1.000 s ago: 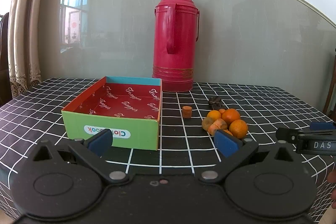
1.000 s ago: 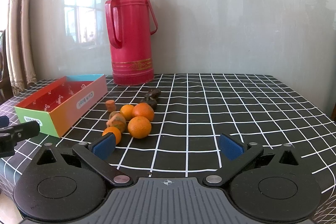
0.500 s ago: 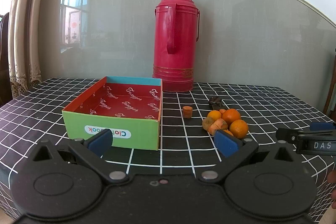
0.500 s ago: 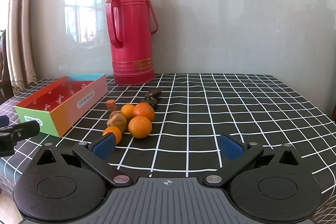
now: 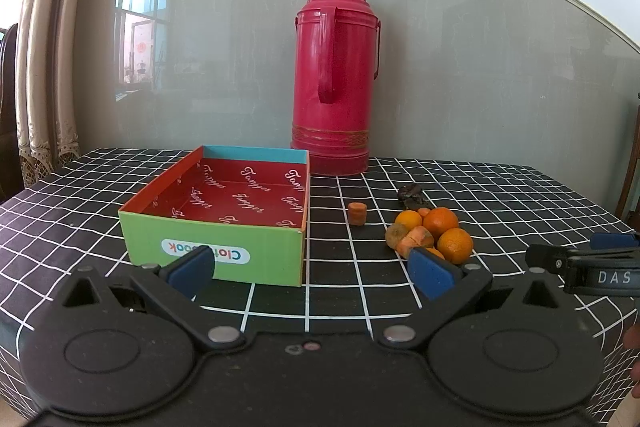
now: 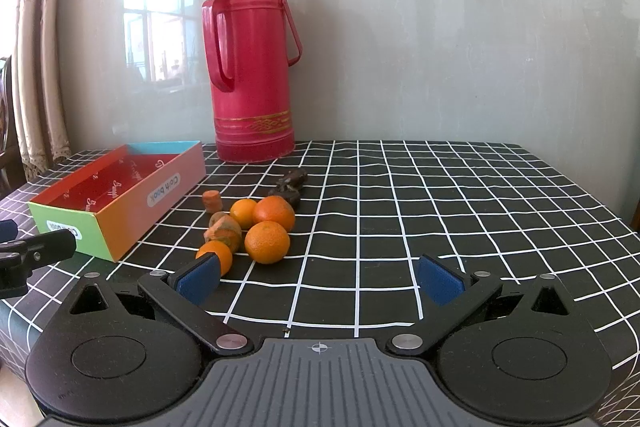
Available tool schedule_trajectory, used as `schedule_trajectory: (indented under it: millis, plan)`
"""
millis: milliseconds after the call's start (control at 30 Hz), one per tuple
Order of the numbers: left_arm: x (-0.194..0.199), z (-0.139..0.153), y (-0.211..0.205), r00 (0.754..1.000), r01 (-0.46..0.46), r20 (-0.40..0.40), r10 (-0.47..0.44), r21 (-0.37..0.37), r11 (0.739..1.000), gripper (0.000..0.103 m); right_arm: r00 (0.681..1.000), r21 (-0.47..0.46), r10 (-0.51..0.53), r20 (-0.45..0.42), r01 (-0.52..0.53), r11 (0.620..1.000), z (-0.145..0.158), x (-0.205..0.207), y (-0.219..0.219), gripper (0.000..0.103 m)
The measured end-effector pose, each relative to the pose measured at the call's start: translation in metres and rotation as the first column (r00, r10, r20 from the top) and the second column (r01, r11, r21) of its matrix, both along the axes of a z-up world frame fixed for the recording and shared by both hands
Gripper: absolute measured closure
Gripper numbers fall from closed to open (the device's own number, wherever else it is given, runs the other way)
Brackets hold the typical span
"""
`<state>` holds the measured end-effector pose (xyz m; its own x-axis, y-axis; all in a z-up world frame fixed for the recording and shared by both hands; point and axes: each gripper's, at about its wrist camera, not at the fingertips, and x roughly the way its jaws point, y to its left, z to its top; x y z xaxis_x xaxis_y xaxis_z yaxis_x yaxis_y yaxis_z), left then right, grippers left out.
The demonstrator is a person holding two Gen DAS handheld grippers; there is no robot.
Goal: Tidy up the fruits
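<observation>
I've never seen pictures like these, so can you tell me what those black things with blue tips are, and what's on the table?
They are two grabbing tools a person holds, one in each hand. Each carries a camera looking along its fingers, so you get two pictures. The left hand-held gripper and the right hand-held gripper are both open and hold nothing. On the checked tablecloth lie a pile of oranges, a small carrot piece, an empty colourful box and a tall red flask.

Box: on your table, left side.
Flask: behind the box's far right corner.
Carrot stub: between box and oranges.
Dark scrap: just behind your oranges.
</observation>
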<state>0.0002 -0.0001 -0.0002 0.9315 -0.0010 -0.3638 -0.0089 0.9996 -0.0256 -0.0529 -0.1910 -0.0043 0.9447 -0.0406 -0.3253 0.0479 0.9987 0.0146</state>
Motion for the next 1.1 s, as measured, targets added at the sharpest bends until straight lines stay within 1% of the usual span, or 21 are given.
schedule_trajectory:
  millis: [1100]
  plan:
    - [0.0002, 0.0005, 0.0014, 1.000, -0.003, 0.003, 0.003, -0.005, 1.000, 0.006, 1.000, -0.004, 0.003, -0.001, -0.003, 1.000, -0.0002, 0.0010, 0.0034, 0.000]
